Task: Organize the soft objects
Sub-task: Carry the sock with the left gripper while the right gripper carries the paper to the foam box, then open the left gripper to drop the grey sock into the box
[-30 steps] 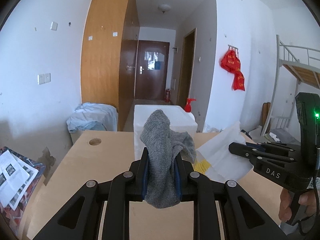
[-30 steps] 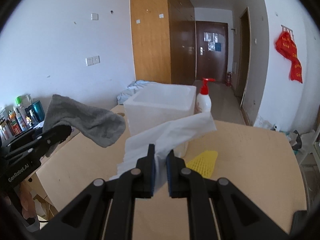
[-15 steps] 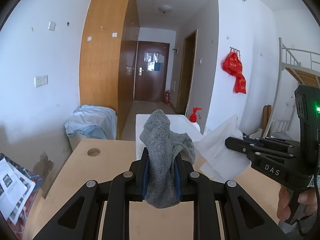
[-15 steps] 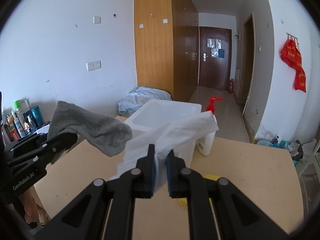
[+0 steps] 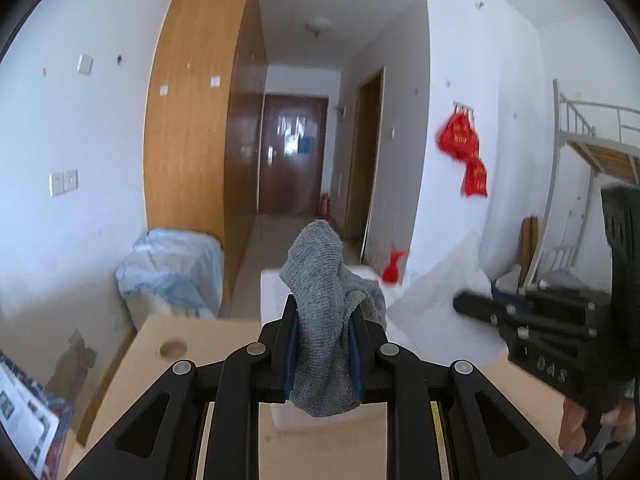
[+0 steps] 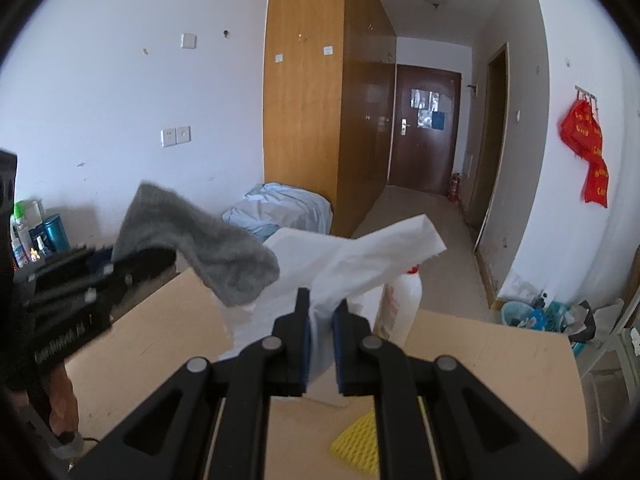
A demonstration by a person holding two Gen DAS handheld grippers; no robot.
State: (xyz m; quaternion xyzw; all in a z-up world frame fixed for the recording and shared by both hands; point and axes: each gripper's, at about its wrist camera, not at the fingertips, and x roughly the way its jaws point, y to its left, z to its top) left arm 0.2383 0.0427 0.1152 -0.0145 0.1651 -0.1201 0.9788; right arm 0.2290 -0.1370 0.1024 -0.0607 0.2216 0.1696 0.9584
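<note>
My left gripper (image 5: 323, 312) is shut on a grey knitted cloth (image 5: 320, 304) and holds it up above the wooden table (image 5: 192, 344). My right gripper (image 6: 322, 308) is shut on a white tissue-like cloth (image 6: 360, 252) and holds it up too. Both cloths hang close to a white foam box (image 5: 272, 292) that stands on the table; the cloths hide most of it. The grey cloth also shows in the right wrist view (image 6: 200, 244), with the left gripper (image 6: 140, 264) at the left. The right gripper shows in the left wrist view (image 5: 460, 304), at the right.
A white spray bottle with a red top (image 6: 400, 304) stands beside the box. A yellow mesh cloth (image 6: 360, 444) lies on the table near me. Bottles (image 6: 36, 232) stand at the left wall. A covered bundle (image 5: 172, 272) sits beyond the table. Printed papers (image 5: 24, 420) lie at the left.
Both grippers have risen and tilted up with their cloths; the table and white box have dropped lower in both views. Both grips are unchanged.
</note>
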